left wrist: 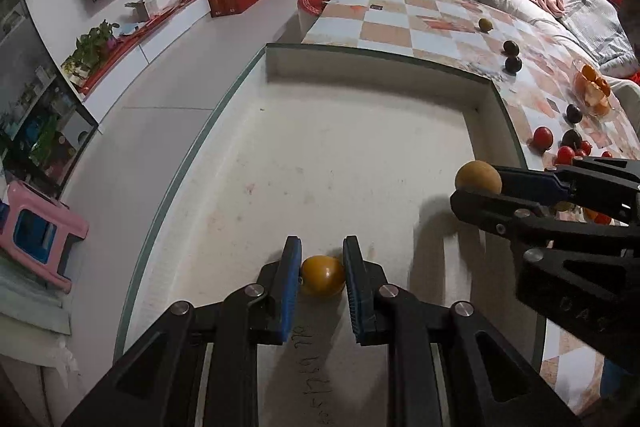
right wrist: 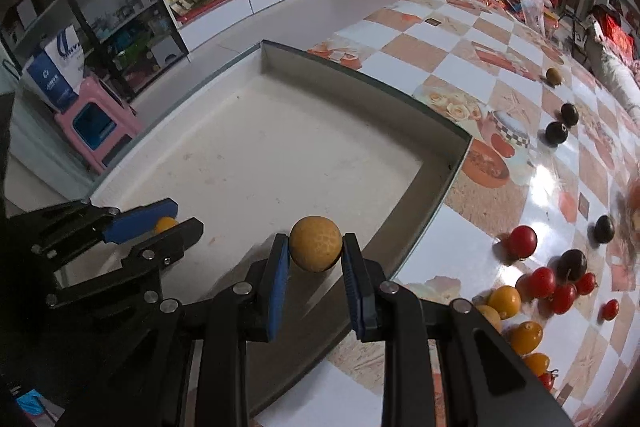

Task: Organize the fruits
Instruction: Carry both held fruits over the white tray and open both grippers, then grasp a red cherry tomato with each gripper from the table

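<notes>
Above the shallow white tray [left wrist: 360,163], whose low walls are edged in green, two fruits are held in the air by the two claws. The left claw [left wrist: 322,279] is closed on a small yellow-orange tomato [left wrist: 322,279], which is pinched between its blue pads [left wrist: 291,279] over the near part of the tray floor; in the right wrist view the same claw [right wrist: 176,225] is seen at the lower left with the fruit [right wrist: 165,225] partly hidden between the fingers. The right claw [right wrist: 316,255] is closed on a round tan fruit with a netted skin [right wrist: 315,243], gripped at its sides and held above the tray near the right wall. The tray is set on a surface covered with a checked orange-and-white cloth [right wrist: 472,67]. Outside the tray, to its right, loose fruit is scattered on the cloth: red tomatoes [right wrist: 542,281], yellow tomatoes [right wrist: 505,301], dark plums [right wrist: 556,133] and, farther back, a single olive-brown fruit [right wrist: 554,75]. Beside the surface, a pink stool [right wrist: 96,125] is seen on the floor.
</notes>
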A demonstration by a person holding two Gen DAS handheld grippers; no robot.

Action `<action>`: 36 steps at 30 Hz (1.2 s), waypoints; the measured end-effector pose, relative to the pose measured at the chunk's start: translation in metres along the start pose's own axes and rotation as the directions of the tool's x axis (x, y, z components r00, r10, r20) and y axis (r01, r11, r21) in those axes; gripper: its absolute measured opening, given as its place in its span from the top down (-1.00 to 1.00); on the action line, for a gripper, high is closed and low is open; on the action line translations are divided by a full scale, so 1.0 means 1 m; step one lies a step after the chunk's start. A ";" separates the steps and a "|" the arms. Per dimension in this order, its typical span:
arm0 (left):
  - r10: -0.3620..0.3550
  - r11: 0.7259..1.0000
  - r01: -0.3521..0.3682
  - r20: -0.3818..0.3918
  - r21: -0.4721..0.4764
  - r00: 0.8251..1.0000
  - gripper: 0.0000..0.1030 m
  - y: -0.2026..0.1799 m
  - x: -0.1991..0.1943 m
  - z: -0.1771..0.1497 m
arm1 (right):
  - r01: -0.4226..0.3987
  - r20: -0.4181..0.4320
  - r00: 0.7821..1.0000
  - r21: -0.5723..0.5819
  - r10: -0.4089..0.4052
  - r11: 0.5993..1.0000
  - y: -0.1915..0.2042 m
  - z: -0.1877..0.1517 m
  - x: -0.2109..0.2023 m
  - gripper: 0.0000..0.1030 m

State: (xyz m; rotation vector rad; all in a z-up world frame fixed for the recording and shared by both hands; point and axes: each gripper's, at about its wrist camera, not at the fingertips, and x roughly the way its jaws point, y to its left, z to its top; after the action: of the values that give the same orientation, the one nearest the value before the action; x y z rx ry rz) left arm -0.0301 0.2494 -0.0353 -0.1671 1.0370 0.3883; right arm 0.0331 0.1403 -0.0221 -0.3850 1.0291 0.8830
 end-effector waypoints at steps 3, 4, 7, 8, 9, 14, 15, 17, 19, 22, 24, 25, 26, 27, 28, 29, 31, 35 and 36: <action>0.007 1.000 -0.007 0.004 0.001 1.000 0.55 0.000 -0.001 -0.001 | 0.015 -0.009 1.000 -0.022 -0.016 1.000 0.004 -0.001 0.002 0.35; 0.006 1.000 -0.006 0.005 0.003 1.000 0.55 -0.001 -0.001 -0.001 | 0.009 -0.009 1.000 -0.027 -0.009 1.000 0.006 -0.001 0.002 0.14; 0.015 1.000 -0.015 0.010 0.003 1.000 0.54 0.001 -0.002 -0.003 | 0.034 0.014 0.999 -0.050 -0.033 0.998 0.009 -0.001 -0.003 -0.18; 0.015 1.000 -0.015 0.011 0.002 1.000 0.54 0.003 -0.002 -0.004 | 0.046 0.023 0.999 -0.054 -0.045 0.997 0.009 -0.001 -0.006 -0.24; 0.012 1.000 -0.012 0.012 -0.001 1.000 0.53 0.004 -0.002 -0.004 | 0.040 0.032 0.999 -0.053 -0.039 0.998 0.009 -0.001 -0.010 -0.35; 0.067 0.998 -0.066 0.123 -0.017 0.990 -0.86 0.006 -0.022 -0.009 | 0.021 0.092 0.995 0.000 -0.021 1.000 0.001 -0.002 -0.034 -0.62; 0.067 0.998 -0.067 0.136 0.000 0.988 -0.86 0.004 -0.026 -0.009 | 0.024 0.103 0.994 0.010 -0.025 1.000 -0.001 -0.002 -0.038 -0.67; 0.067 0.997 -0.072 0.137 0.033 0.988 -0.86 -0.004 -0.033 -0.009 | 0.031 0.116 0.993 0.040 -0.036 0.999 -0.009 -0.006 -0.048 -0.87; 0.040 0.998 -0.047 0.140 0.050 0.989 -0.87 -0.013 -0.040 -0.012 | 0.031 0.128 0.991 0.073 -0.041 0.997 -0.020 -0.015 -0.059 -0.99; -0.019 0.998 0.009 0.137 0.067 0.990 -0.87 -0.031 -0.051 -0.018 | 0.030 0.147 0.988 0.123 -0.049 0.992 -0.039 -0.035 -0.078 -1.00; -0.056 0.996 0.046 0.128 0.078 0.990 -0.87 -0.045 -0.055 -0.022 | 0.033 0.150 0.987 0.167 -0.059 0.985 -0.055 -0.052 -0.089 -1.00; -0.077 0.994 0.067 0.125 0.086 0.989 -0.87 -0.053 -0.057 -0.025 | 0.031 0.152 0.987 0.193 -0.061 0.981 -0.065 -0.064 -0.096 -1.00; -0.093 0.992 0.081 0.124 0.094 0.988 -0.87 -0.060 -0.059 -0.028 | 0.031 0.154 0.986 0.211 -0.065 0.977 -0.072 -0.072 -0.101 -1.00; -0.111 0.989 0.097 0.123 0.108 0.986 -0.87 -0.069 -0.062 -0.031 | 0.037 0.155 0.985 0.232 -0.074 0.972 -0.081 -0.082 -0.106 -1.00; -0.122 0.987 0.107 0.122 0.123 0.985 -0.87 -0.077 -0.064 -0.033 | 0.051 0.154 0.984 0.261 -0.094 0.964 -0.091 -0.095 -0.111 -1.00; -0.132 0.984 0.115 0.120 0.139 0.984 -0.87 -0.086 -0.066 -0.035 | 0.063 0.151 0.983 0.283 -0.109 0.957 -0.100 -0.104 -0.115 -1.00; -0.155 0.977 0.135 0.116 0.166 0.981 -0.87 -0.101 -0.070 -0.040 | 0.083 0.138 0.981 0.330 -0.135 0.940 -0.118 -0.125 -0.122 -1.00; -0.199 0.962 0.172 0.112 0.211 0.974 -0.87 -0.130 -0.078 -0.048 | 0.146 0.103 0.973 0.411 -0.205 0.900 -0.152 -0.162 -0.136 -1.00; -0.202 0.960 0.174 0.111 0.221 0.973 -0.87 -0.136 -0.080 -0.050 | 0.162 0.097 0.970 0.424 -0.222 0.891 -0.158 -0.170 -0.139 -1.00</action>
State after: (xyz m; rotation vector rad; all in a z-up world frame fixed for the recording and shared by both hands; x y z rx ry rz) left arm -0.0530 0.0898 0.0021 -0.0485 0.9147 0.1129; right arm 0.0287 -0.1295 -0.0035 -0.0602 0.9954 0.4867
